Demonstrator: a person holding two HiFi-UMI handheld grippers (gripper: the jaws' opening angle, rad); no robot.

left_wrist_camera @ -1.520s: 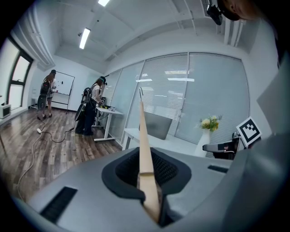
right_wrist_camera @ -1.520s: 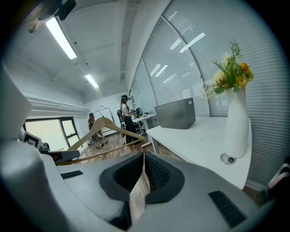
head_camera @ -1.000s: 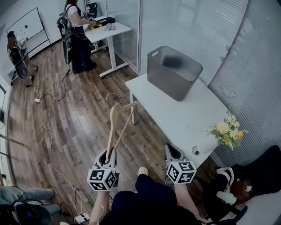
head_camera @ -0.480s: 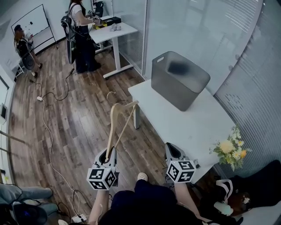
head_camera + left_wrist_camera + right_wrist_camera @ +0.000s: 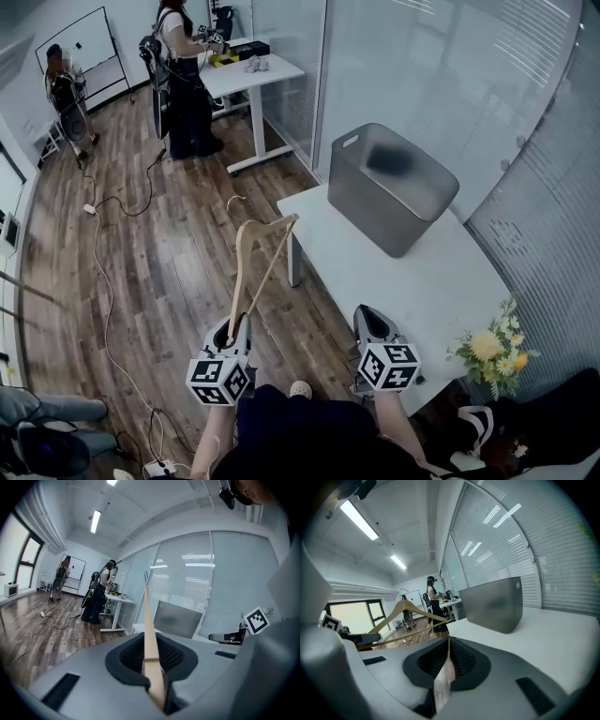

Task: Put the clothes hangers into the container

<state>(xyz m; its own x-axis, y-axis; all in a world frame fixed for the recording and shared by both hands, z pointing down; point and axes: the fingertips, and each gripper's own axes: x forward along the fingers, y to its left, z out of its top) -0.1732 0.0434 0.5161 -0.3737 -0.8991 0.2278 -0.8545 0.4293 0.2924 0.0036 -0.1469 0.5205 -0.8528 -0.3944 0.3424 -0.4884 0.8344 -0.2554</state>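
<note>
Wooden hanger (image 5: 265, 226) in level left tool (image 5: 233, 328)

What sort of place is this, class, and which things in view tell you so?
Most likely an office or lab room: white desks, a glass partition with blinds, and a whiteboard standing on a wood-look floor.

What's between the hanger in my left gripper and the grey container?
Nothing visible. The hanger in the left gripper is over the floor, and only bare table lies between it and the open-topped container.
</note>
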